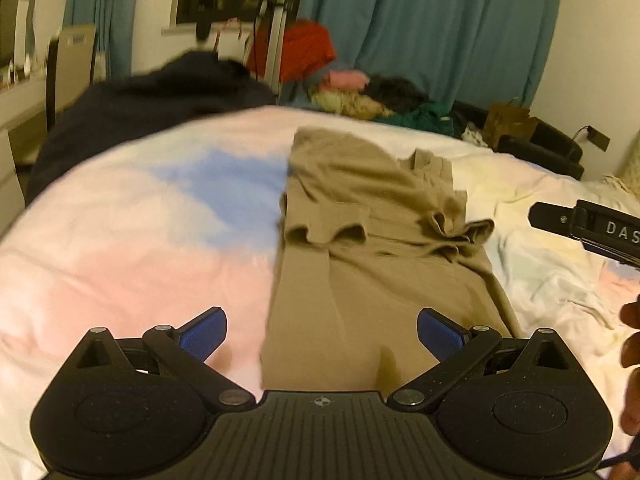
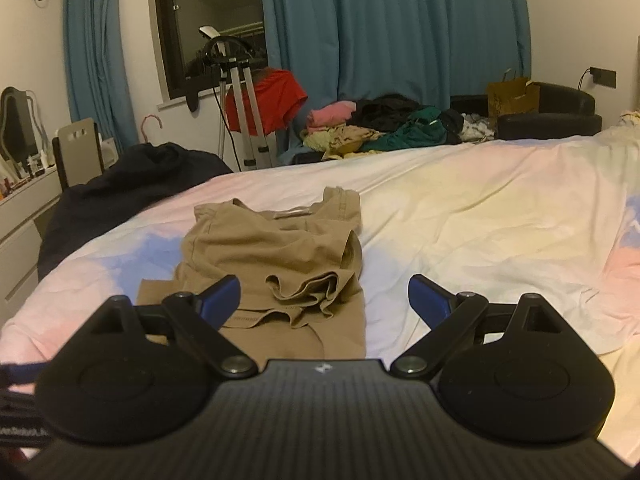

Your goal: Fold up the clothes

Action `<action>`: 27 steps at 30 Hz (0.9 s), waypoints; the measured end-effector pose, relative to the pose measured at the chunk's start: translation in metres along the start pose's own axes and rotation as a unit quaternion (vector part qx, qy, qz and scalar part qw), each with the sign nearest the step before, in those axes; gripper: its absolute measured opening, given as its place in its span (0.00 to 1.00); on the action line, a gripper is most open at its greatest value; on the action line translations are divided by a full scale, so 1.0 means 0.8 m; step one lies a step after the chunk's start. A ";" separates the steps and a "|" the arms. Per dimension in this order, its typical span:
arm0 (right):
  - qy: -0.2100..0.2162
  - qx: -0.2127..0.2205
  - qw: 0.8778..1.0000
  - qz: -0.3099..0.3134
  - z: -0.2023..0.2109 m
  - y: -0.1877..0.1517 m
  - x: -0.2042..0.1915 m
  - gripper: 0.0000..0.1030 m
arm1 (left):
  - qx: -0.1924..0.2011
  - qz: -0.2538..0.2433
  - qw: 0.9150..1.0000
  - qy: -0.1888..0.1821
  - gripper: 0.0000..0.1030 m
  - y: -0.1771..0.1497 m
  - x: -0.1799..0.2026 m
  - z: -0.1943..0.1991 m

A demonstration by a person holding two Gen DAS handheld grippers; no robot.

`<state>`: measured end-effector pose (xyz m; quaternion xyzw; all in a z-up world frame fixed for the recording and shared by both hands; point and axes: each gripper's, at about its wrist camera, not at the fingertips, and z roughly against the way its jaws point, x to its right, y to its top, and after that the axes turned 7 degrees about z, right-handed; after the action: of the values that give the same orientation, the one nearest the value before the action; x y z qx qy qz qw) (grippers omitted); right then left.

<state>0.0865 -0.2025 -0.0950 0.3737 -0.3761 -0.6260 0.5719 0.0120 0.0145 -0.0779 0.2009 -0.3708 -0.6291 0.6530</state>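
Pastel bedding (image 2: 460, 208) is stretching across a bedroom backed by teal curtains (image 2: 392, 28). Ahead of the left gripper (image 1: 322, 334) and right gripper (image 2: 324, 300), both hovering with jaws spread wide and gripping nothing, a tan shirt (image 2: 272, 252) is lying partly folded, sleeves bunched inward.

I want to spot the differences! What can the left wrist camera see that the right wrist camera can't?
Only the left wrist view shows the other tool, the right tool, poking in at the edge, plus some fingers.

Only the right wrist view shows the black armchair whole and the garment's neck label.

Both show the tan shirt part-folded on the pastel bedsheet, the blue curtains, the red cloth and the clothes pile. Each view's own tool stands open and empty.
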 end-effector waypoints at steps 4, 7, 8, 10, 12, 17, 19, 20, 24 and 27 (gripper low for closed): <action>-0.003 -0.006 1.000 0.002 -0.002 -0.002 -0.001 0.90 | -0.035 0.035 0.999 -0.015 0.99 0.001 -0.010 -0.007; -0.003 -0.012 1.000 0.001 -0.004 -0.003 -0.002 0.90 | -0.083 0.089 0.992 -0.039 0.99 -0.001 -0.025 -0.025; -0.002 -0.014 1.000 0.001 -0.005 -0.004 -0.002 0.90 | -0.099 0.111 0.988 -0.047 0.99 -0.002 -0.031 -0.033; 0.000 -0.017 1.000 0.001 -0.007 -0.005 -0.003 0.90 | -0.132 0.154 0.977 -0.063 0.99 -0.005 -0.044 -0.048; 0.001 -0.022 1.000 0.002 -0.010 -0.006 -0.005 0.90 | -0.159 0.206 0.962 -0.086 0.98 -0.010 -0.060 -0.062; -0.001 -0.030 1.000 0.006 -0.014 -0.009 -0.008 0.90 | -0.148 0.295 0.936 -0.124 0.99 -0.013 -0.088 -0.080; -0.003 -0.032 0.999 0.004 -0.015 -0.010 -0.007 0.90 | -0.131 0.325 0.926 -0.142 0.95 -0.013 -0.097 -0.082; -0.004 -0.032 0.999 0.002 -0.014 -0.010 -0.007 0.90 | -0.119 0.339 0.920 -0.156 0.92 -0.013 -0.102 -0.080; -0.010 -0.036 0.999 -0.007 -0.014 -0.012 -0.002 0.90 | -0.099 0.364 0.905 -0.198 0.84 -0.012 -0.111 -0.074; -0.010 -0.040 0.999 -0.014 -0.017 -0.012 0.002 0.90 | -0.131 0.370 0.902 -0.179 0.76 -0.020 -0.110 -0.089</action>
<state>0.0943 -0.2038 -0.1096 0.3496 -0.3509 -0.6524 0.5736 0.0596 0.0835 -0.1554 -0.1545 -0.4432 -0.4103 0.7819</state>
